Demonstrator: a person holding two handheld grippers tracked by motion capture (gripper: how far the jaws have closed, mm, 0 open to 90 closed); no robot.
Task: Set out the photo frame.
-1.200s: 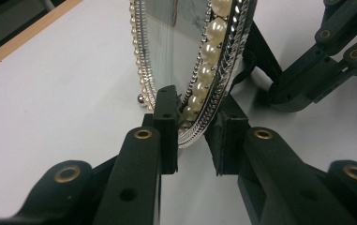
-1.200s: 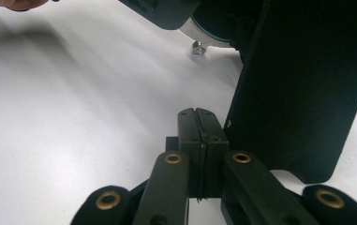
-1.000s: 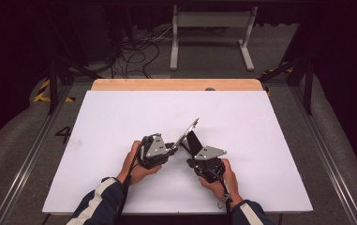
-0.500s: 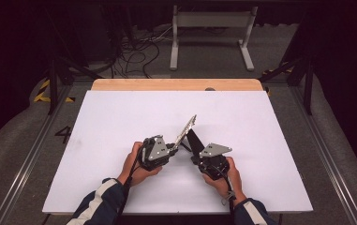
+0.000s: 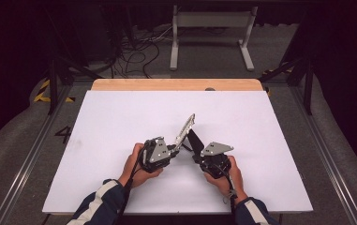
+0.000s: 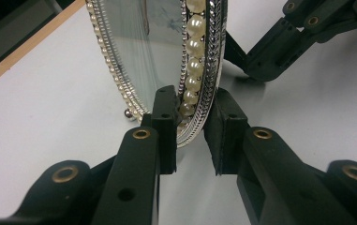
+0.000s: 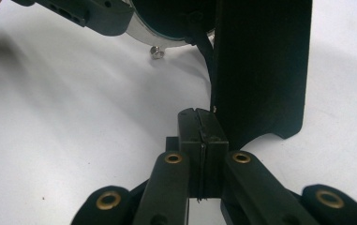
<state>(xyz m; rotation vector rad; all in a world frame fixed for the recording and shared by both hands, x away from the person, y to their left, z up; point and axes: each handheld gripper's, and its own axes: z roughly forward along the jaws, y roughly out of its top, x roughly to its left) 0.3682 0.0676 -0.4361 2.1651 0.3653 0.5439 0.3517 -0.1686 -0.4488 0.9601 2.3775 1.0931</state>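
- Gripping the lower rim of an oval picture frame (image 6: 167, 61), the left claw (image 6: 192, 126) has its two pads on either side of the edge, front and back, pinching the silvery border with its row of pearl beads (image 6: 192, 65).
- Pressed fully together, the right claw (image 7: 202, 136) has nothing visible between its pads; it sits just beside the frame's black easel stand (image 7: 260, 70), at that panel's lower edge. Whether a pad touches the stand I cannot tell.
- In the high view the frame (image 5: 184, 129) stands tilted on the white counter (image 5: 120, 122), between the left claw (image 5: 172, 151) and the right claw (image 5: 196, 149), near the counter's middle and towards the person's side.
- A small ball foot (image 6: 127, 113) under the rim rests on or just above the counter; the glass pane reflects light and its picture is unclear.
- Step in hand, as I judge it: setting the frame upright, with the left claw steadying the rim while the right works the rear stand outward.
- Next move likely calls for the right claw to nudge or catch the stand's edge and swing it away from the back, while the left grip stays firm so the frame does not slide or tip.
- Writing: a dark "4" (image 5: 63, 134) is marked on the floor left of the counter; no brand or label is readable on the frame.
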